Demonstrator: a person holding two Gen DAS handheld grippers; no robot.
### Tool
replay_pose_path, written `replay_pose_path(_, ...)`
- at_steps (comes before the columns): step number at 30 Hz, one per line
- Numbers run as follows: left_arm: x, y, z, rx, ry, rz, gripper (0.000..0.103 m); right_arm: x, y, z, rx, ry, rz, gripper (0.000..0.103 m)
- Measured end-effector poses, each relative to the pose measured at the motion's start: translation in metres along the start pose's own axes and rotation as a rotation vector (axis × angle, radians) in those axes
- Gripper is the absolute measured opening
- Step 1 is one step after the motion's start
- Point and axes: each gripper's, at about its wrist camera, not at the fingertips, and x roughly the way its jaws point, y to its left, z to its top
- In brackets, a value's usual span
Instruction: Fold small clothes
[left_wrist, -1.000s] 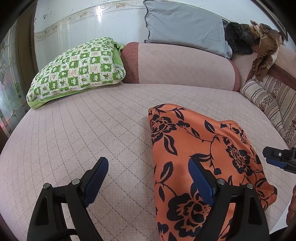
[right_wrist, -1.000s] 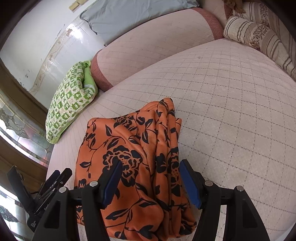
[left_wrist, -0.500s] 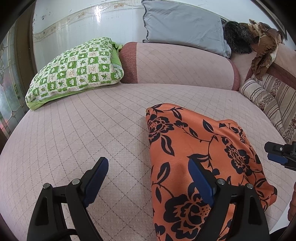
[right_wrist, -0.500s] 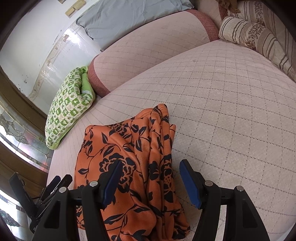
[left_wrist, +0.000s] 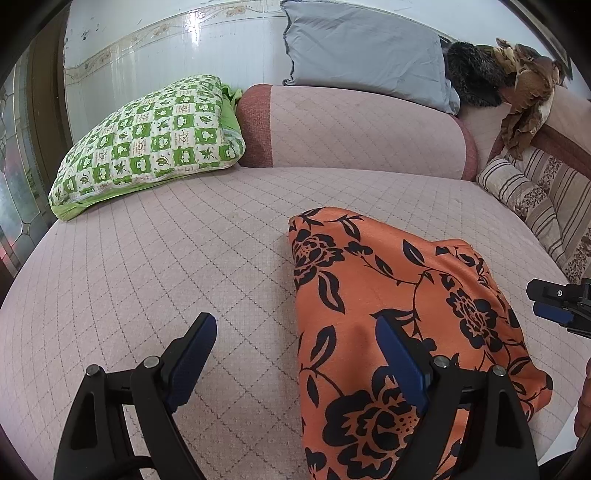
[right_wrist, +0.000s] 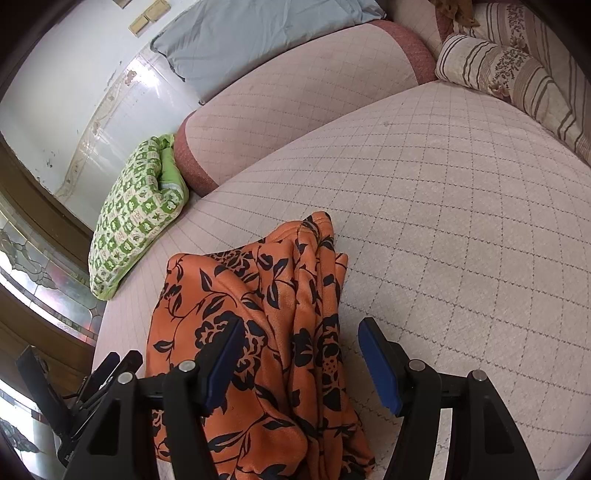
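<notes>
An orange garment with black flowers (left_wrist: 399, 295) lies folded on the pink quilted bed (left_wrist: 147, 258). My left gripper (left_wrist: 295, 354) hovers open over the garment's left edge. Its right finger is above the cloth and its left finger above bare quilt. In the right wrist view the garment (right_wrist: 258, 314) shows bunched pleats along its right side. My right gripper (right_wrist: 303, 363) stands open just above those pleats, gripping nothing. Each gripper shows in the other's view: the right gripper (left_wrist: 557, 306) at the garment's far side, the left gripper (right_wrist: 103, 376) at lower left.
A green checked pillow (left_wrist: 147, 140) lies at the back left beside a pink bolster (left_wrist: 351, 133) topped by a grey pillow (left_wrist: 362, 51). Striped cushions (left_wrist: 524, 192) line the right side. The bed's edge runs close below the garment.
The right wrist view has shifted slightly, so the garment sits a little lower in it. The garment's shape and both grippers' openings look the same.
</notes>
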Motion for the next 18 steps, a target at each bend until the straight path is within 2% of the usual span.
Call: replay_pose_path(18,-0.0001,-0.0003,-0.0004,0.001,-0.002,-0.001,0.088,-0.0012,-0.0009,-0.0001,0.001,-0.001,0.000,0.067)
